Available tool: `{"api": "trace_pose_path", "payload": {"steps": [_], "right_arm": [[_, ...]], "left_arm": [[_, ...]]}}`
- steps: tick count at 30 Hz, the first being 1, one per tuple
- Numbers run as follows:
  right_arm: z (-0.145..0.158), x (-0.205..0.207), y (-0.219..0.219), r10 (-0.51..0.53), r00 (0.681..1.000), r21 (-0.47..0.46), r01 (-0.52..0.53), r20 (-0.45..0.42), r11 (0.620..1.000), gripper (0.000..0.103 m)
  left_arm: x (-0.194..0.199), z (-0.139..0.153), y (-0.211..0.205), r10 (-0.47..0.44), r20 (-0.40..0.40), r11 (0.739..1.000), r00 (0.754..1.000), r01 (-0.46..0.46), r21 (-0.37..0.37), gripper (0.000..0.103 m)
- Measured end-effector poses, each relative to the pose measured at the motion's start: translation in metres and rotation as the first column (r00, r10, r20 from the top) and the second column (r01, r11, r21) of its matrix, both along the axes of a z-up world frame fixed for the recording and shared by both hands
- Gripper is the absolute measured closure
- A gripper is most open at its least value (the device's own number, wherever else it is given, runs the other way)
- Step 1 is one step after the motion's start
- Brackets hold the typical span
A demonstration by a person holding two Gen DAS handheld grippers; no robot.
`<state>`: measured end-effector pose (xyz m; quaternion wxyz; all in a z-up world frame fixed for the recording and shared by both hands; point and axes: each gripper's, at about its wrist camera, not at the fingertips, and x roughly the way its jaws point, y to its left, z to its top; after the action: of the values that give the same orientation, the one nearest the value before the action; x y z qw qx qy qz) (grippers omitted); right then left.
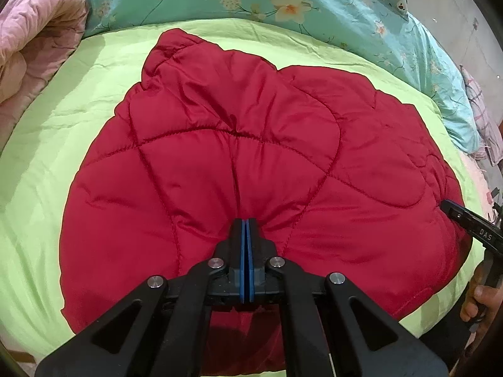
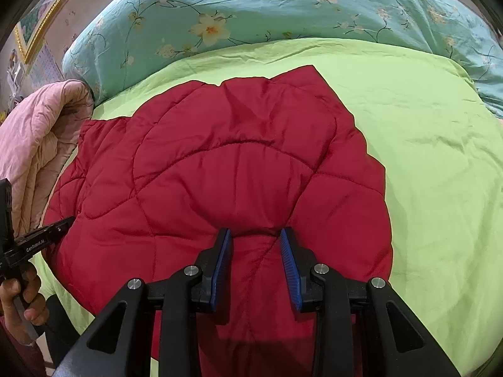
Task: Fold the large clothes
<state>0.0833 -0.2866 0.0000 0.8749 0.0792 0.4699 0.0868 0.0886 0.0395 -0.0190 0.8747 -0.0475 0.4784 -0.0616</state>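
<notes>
At the near edge of the red quilted jacket [image 1: 239, 163], my left gripper [image 1: 247, 224] is pinching a gathered fold, its blue pads pressed together. My right gripper [image 2: 256, 235] is clamping a thicker bunch of the same hem, jaws partly apart around it. The jacket is lying spread on the lime-green sheet [image 2: 433, 163], with a teal floral quilt [image 2: 251, 9] beyond and a pink blanket [image 1: 34, 37] bunched at the left.

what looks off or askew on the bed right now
Nothing damaged or spilled. The red quilted jacket lies rumpled and uneven on the green sheet, its far edge jagged, not squared. A pink quilt sits bunched at the bed's edge beside it.
</notes>
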Motion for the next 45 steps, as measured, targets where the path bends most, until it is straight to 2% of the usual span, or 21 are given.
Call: {"api": "trace_pose_path", "payload": {"steps": [12,23,28,29,33,37,41,45], "right_arm": [[0.006,-0.011,-0.005,-0.020,1.000,-0.006,0.020,-0.014,1.000,0.069],[0.042,-0.016,0.015,0.052,0.996,0.014,-0.053,0.068,0.999,0.067],[0.044,0.008,0.040,0.118,0.991,-0.013,-0.118,0.067,0.993,0.067],[0.045,0.015,0.046,0.131,0.989,-0.020,-0.130,0.072,0.991,0.067],[0.038,0.043,0.064,0.164,0.985,-0.053,-0.161,0.055,0.985,0.065],[0.022,0.069,0.064,0.129,0.992,-0.115,-0.126,0.014,0.985,0.064],[0.007,0.093,0.052,0.067,0.998,-0.115,-0.069,-0.022,0.991,0.064],[-0.003,0.108,0.046,0.026,0.999,-0.110,-0.031,-0.044,0.993,0.064]], "left_arm": [[-0.006,0.006,-0.003,0.005,0.015,0.999,1.000,-0.006,0.046,0.101],[-0.020,0.029,0.010,0.057,0.080,0.997,0.995,-0.061,0.049,0.101],[0.005,0.040,0.013,0.060,0.119,0.996,0.991,-0.067,0.062,0.098],[0.016,0.039,0.014,0.065,0.113,0.995,0.991,-0.073,0.065,0.095],[0.055,0.023,0.024,0.105,0.042,0.993,0.994,-0.107,0.049,0.094],[0.077,0.006,0.026,0.110,-0.006,0.990,0.994,-0.110,0.085,0.094],[0.096,-0.009,0.027,0.119,-0.038,0.986,0.992,-0.114,0.121,0.094],[0.103,-0.010,0.030,0.148,-0.044,0.982,0.988,-0.141,0.129,0.094]]}}
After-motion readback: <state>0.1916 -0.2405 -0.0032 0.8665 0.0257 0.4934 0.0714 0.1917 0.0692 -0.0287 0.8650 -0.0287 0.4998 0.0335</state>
